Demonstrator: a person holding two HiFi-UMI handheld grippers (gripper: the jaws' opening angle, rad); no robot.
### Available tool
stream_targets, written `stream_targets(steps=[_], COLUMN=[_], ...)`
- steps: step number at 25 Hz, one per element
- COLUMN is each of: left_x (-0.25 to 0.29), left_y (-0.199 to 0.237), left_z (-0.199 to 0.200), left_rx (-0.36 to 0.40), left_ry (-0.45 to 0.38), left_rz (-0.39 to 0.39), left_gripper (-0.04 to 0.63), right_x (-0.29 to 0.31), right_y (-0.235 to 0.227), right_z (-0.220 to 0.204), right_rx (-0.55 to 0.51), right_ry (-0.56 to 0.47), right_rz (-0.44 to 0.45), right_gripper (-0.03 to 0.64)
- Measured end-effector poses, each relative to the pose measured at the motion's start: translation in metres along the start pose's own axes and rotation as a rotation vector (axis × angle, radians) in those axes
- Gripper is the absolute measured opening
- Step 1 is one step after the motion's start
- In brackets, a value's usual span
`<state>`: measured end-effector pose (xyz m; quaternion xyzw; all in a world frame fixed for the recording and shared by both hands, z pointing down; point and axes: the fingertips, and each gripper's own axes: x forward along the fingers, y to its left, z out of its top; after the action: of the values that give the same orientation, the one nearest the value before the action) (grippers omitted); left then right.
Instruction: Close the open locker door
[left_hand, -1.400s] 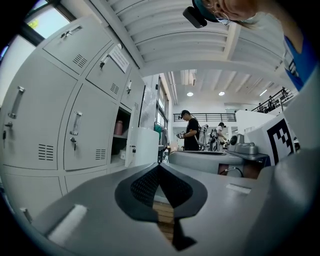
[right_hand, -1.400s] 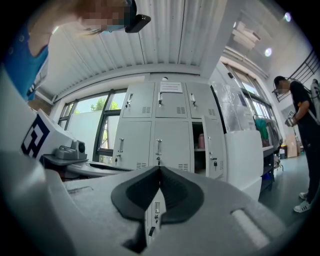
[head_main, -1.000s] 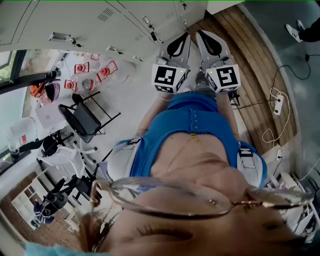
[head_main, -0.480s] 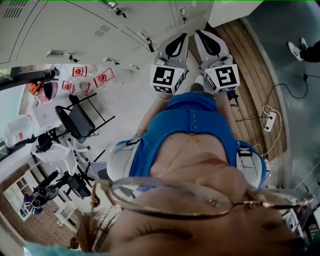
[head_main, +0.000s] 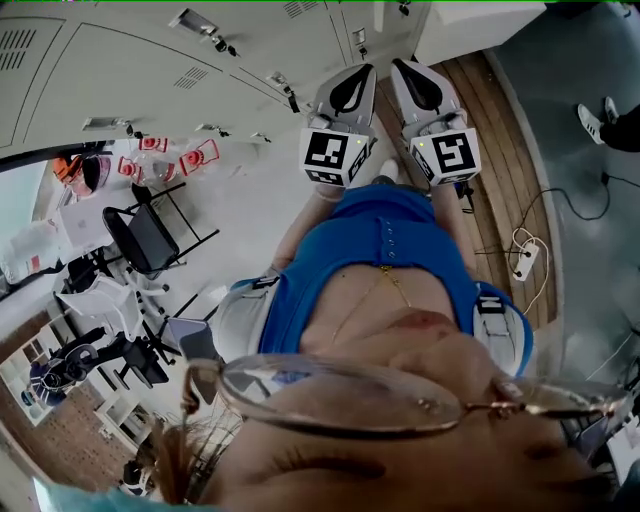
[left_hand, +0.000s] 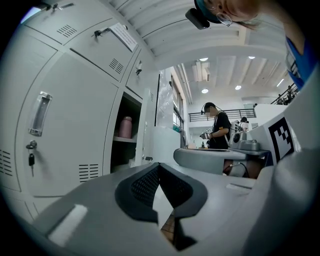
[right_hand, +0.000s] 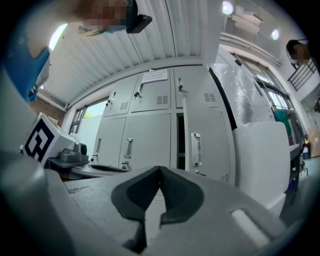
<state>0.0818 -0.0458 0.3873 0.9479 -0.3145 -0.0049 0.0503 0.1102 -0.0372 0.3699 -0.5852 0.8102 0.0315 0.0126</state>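
**A:** What fills most of the scene?

**B:** The grey locker bank (right_hand: 115, 145). It runs along the top edge of the head view and takes up much of both gripper views. A wooden floor strip (head_main: 500, 130) runs past the right side of the person who holds the grippers.

**A:** Where is the open locker door?

**B:** The open locker door (right_hand: 205, 135) hangs one column right of the locker bearing a paper sheet (right_hand: 156, 76), and one row down. It stands swung out from the bank's face, with a dark gap along its handle edge. The left gripper view catches it nearly edge-on, and the compartment behind it is open to view.

**A:** Anything on the floor?

**B:** A black folding chair (head_main: 150, 235) stands out on the pale floor, well off the bank's foot. Another person in black (left_hand: 217, 127) stands far back.

**A:** And the tools?

**B:** The left gripper (left_hand: 159, 167) and right gripper (right_hand: 160, 170) are held side by side in front of the blue top, pointing level toward the bank and well apart from the door. Both are clenched, pads meeting, with nothing between them.

**A:** Smaller things?

**B:** A pink bottle (left_hand: 125, 127) stands upright on the shelf inside the open compartment. The door's handle (right_hand: 196, 149) sits near its left edge. A key (left_hand: 31, 160) hangs in the lock of a closed door further left.
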Motion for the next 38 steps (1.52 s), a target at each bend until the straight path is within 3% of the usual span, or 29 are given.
stream_targets(steps=[9,16,32,38], left_x=[0.021,0.026,0.092,0.106], left_y=[0.011,0.039,0.092,0.103], left_z=[-0.007,-0.010,-0.003,-0.008], left_rx=[-0.001,-0.021,-0.014,-0.021], left_ry=[0.010,0.018,0.032,0.046], left_rz=[0.068,0.081,-0.146,-0.243], left_gripper=[-0.008,-0.008,-0.006,-0.006], right_x=[0.018,0.041,0.096,0.100], right_y=[-0.025,-0.031,-0.083,-0.089], right_z=[-0.011,-0.015,-0.009,-0.008], right_rx=[0.012,0.013,-0.017,0.044], right_ry=[0.012,0.028,0.016,-0.026], right_rz=[0.067,0.051,-0.139,-0.116], right_gripper=[0.002,0.002,0.002,0.002])
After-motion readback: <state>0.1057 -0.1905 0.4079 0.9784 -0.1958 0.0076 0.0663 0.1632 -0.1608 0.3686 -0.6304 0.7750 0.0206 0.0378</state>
